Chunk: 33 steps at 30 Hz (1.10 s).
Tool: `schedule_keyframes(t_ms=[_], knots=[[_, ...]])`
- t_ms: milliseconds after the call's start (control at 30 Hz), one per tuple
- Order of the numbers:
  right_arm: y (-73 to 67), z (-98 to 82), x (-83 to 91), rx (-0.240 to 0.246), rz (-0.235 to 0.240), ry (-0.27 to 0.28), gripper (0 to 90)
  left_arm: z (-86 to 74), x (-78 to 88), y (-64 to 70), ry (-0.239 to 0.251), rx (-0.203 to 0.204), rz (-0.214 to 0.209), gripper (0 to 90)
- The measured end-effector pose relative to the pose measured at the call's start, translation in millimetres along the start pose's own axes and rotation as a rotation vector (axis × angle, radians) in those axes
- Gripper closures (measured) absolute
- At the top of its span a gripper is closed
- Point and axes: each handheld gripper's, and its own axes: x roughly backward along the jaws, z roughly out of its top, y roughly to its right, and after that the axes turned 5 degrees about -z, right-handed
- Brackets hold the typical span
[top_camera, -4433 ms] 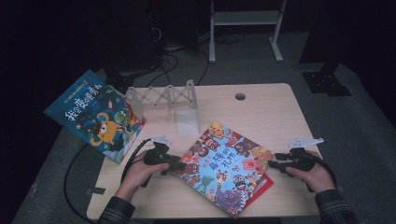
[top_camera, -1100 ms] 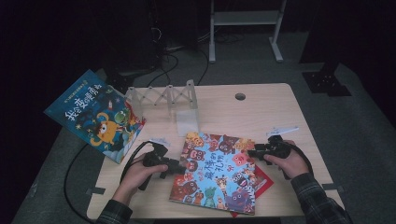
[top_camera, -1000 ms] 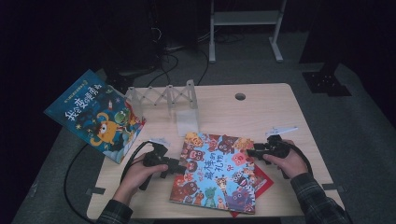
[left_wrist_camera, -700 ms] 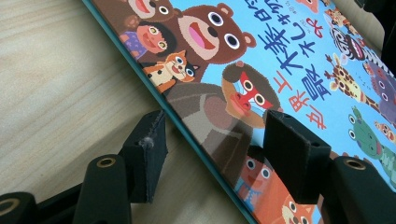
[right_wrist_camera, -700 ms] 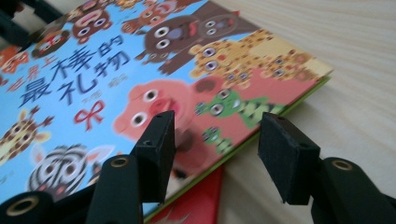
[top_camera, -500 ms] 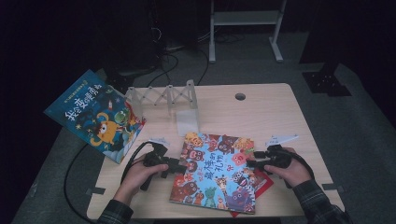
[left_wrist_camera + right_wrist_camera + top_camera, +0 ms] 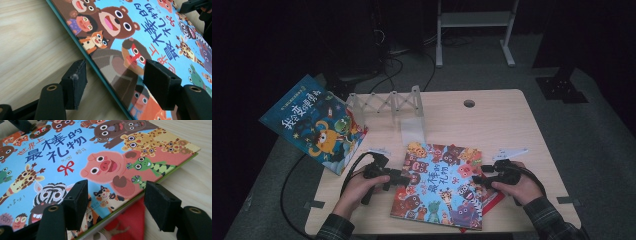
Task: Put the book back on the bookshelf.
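Observation:
A picture book (image 7: 439, 185) with cartoon animals on a blue cover lies flat at the table's front, on top of a red book (image 7: 495, 201). My left gripper (image 7: 401, 178) is at the book's left edge. In the left gripper view that edge (image 7: 105, 75) runs between the jaws of the left gripper (image 7: 116, 72), and the pads stand clear of it. My right gripper (image 7: 478, 181) is at the right edge. In the right gripper view the cover (image 7: 105, 165) and the red book (image 7: 130, 222) lie between the jaws of the right gripper (image 7: 117, 190). Both pairs of jaws have just been opening, untouched by the book.
A second book with a dark blue cover (image 7: 314, 122) overhangs the table's left edge. A white folding rack (image 7: 387, 102) and a white stand (image 7: 413, 131) sit behind the picture book. A cable hole (image 7: 469, 103) is at the back. Bare wood (image 7: 512, 125) lies at the right.
The picture book, slanted several seconds ago, now lies squarer over the red book. In the last second my right gripper slid along its right edge toward the table's front. The left hand stayed put.

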Motion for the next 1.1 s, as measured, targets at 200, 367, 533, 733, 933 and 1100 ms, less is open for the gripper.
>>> schedule_keyframes(t_ms=[200,367,533,733,933,1100], knots=[[-6.5,4.2,-3.8,0.013,-0.015,-0.007,34.5,-2.8,1.5,-2.6,-0.003,0.009,-0.014,33.2],[-8.9,4.9,-3.6,0.031,-0.026,-0.006,34.2,-1.8,-7.8,-1.0,-0.021,0.023,-0.053,27.1],[-9.1,4.7,-3.7,0.033,-0.025,-0.005,34.1,-0.4,-7.7,-1.9,-0.028,0.022,-0.06,27.6],[-10.8,5.1,-5.6,0.045,-0.023,-0.004,30.6,4.0,-3.0,-1.0,-0.062,0.048,-0.059,32.3],[-12.4,5.5,-6.4,0.043,-0.024,-0.008,28.2,8.3,1.3,4.4,-0.062,0.028,-0.045,32.4],[-11.1,5.4,-6.2,0.023,-0.013,-0.005,27.2,12.4,9.3,10.9,-0.027,0.016,-0.046,34.9]])
